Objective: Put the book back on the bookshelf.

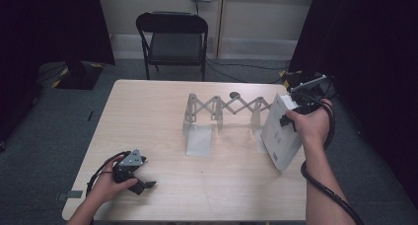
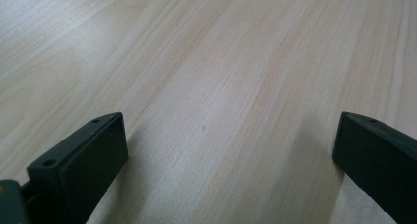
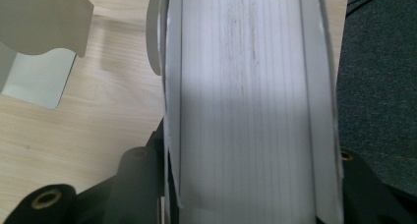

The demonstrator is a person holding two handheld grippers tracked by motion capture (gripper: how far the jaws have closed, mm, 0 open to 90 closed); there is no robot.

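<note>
The right tongs (image 1: 291,117) pinch a thick white book (image 1: 281,131) across its covers, holding it tilted at the right end of the counter (image 1: 148,116), just beside the last panel of an accordion rack (image 1: 222,109). In the right gripper view the page block (image 3: 246,101) fills the gap between the jaws, a cover (image 3: 169,111) pressed by each.

The book looks hefty for a one-handed hold — stiff boards, but a dense stack of paper that would want to swing down from a grip near one edge. The covers appear smooth, so it may slide if the squeeze loosens. A hold nearer the middle of the spine side, with both boards clamped flat, seems the safest; gripping loose pages would likely crease them.

The left tongs (image 1: 140,183) rest low on the counter's near left, jaws spread wide with nothing between them — bare wood (image 2: 221,86) shows there.
</note>
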